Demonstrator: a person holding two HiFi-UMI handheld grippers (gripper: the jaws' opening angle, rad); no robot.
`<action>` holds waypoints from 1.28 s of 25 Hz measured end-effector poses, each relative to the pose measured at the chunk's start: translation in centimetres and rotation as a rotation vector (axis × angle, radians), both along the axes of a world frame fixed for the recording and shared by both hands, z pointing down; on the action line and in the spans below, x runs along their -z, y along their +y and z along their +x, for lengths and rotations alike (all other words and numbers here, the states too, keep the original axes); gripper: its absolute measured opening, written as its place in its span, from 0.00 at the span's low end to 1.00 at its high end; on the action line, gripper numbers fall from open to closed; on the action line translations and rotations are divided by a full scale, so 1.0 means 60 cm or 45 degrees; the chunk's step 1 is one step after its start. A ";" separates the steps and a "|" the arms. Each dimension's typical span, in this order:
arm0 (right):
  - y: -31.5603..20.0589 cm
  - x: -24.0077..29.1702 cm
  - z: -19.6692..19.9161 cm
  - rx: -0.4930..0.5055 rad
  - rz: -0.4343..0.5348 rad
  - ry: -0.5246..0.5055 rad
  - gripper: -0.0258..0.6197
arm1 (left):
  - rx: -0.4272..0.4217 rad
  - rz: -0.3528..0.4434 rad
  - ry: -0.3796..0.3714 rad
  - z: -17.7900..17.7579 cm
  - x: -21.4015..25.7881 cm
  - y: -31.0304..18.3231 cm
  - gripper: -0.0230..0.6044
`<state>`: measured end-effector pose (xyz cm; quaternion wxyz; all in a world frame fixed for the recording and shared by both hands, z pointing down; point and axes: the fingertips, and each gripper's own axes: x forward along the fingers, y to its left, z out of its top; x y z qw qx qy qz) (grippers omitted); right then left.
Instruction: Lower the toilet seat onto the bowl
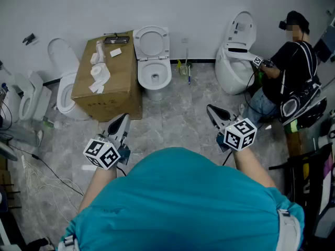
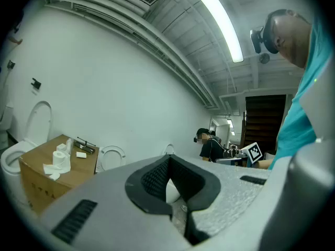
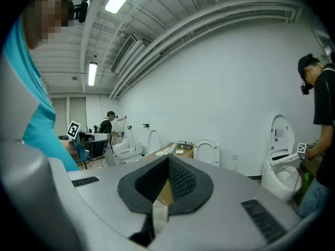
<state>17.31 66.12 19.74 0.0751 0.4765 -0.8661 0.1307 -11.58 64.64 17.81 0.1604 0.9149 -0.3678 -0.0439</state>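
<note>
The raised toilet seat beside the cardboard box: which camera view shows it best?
The head view: the toilet seat appears whole, upright above its bowl. The left gripper view and the right gripper view show it only as a small, distant ring against the wall.

The head view looks steeply down from above the wearer's shoulders, over the floor [image 1: 183, 106] to the white wall [image 1: 78, 9], with the toilet [image 1: 153, 67] and cardboard box [image 1: 107, 80] well ahead. The left gripper view rides low on the left claw [image 2: 168, 163] and the right gripper view on the right claw [image 3: 168, 163], each facing roughly level along its jaws toward that wall. All three share the cardboard box and the toilet beside it.
</note>
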 end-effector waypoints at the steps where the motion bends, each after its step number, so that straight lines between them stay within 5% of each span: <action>1: 0.001 0.001 0.000 0.003 0.001 0.000 0.02 | 0.005 0.001 0.005 -0.001 0.001 0.001 0.04; 19: -0.011 0.007 0.034 0.008 -0.005 -0.084 0.02 | 0.021 0.015 0.007 0.033 0.003 -0.008 0.04; 32: 0.047 0.011 0.193 0.055 0.021 0.000 0.02 | -0.055 0.017 0.045 0.237 -0.002 0.009 0.04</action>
